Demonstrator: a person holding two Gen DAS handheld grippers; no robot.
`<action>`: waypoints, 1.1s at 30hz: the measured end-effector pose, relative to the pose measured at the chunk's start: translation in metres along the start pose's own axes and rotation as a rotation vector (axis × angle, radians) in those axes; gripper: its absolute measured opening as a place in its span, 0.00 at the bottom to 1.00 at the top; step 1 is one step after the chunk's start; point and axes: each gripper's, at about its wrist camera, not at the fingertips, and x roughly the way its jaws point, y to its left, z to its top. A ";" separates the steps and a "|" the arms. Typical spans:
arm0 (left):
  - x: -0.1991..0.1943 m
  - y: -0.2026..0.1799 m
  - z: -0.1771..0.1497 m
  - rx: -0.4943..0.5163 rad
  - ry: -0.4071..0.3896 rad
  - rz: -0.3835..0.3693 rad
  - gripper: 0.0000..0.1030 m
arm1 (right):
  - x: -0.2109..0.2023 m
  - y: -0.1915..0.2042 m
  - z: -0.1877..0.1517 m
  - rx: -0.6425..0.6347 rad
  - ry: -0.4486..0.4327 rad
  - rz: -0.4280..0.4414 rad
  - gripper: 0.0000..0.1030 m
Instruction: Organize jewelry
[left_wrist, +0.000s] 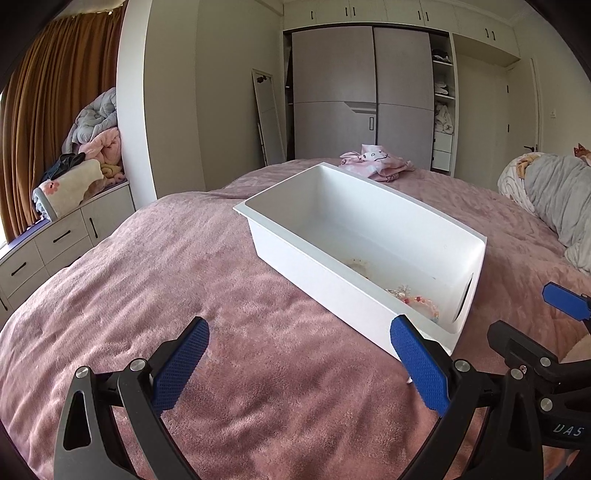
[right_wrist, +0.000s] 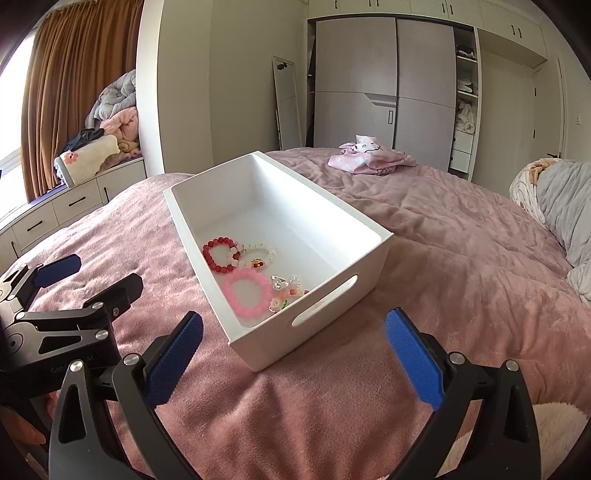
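A white plastic bin (right_wrist: 207, 221) stands on the pink bedspread; it also shows in the left wrist view (left_wrist: 332, 280). Inside lie a red bead bracelet (right_wrist: 218, 254), a white bead bracelet (right_wrist: 258, 254), a pink bead bracelet (right_wrist: 246, 292) and small charms (right_wrist: 286, 291). In the left wrist view only a few beads (left_wrist: 421, 301) show over the bin wall. My left gripper (left_wrist: 299, 350) is open and empty, just left of the bin's near corner. My right gripper (right_wrist: 295, 343) is open and empty, in front of the bin's handle end.
The pink bedspread (right_wrist: 443, 240) covers the bed. A pink cartoon garment (right_wrist: 369, 157) lies at the far edge. A grey quilt and pillows (right_wrist: 561, 199) lie at the right. White drawers with piled blankets (right_wrist: 92, 177) stand left; a wardrobe (right_wrist: 388, 81) is behind.
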 end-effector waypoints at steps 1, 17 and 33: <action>0.000 0.000 0.000 -0.002 0.000 0.001 0.96 | 0.001 0.000 0.000 0.000 0.002 0.001 0.95; 0.000 -0.006 0.000 0.040 -0.004 0.002 0.96 | 0.000 -0.001 0.001 0.014 -0.001 0.003 0.95; 0.001 -0.006 0.000 0.046 0.002 0.009 0.96 | 0.001 -0.003 0.001 0.019 0.003 0.000 0.95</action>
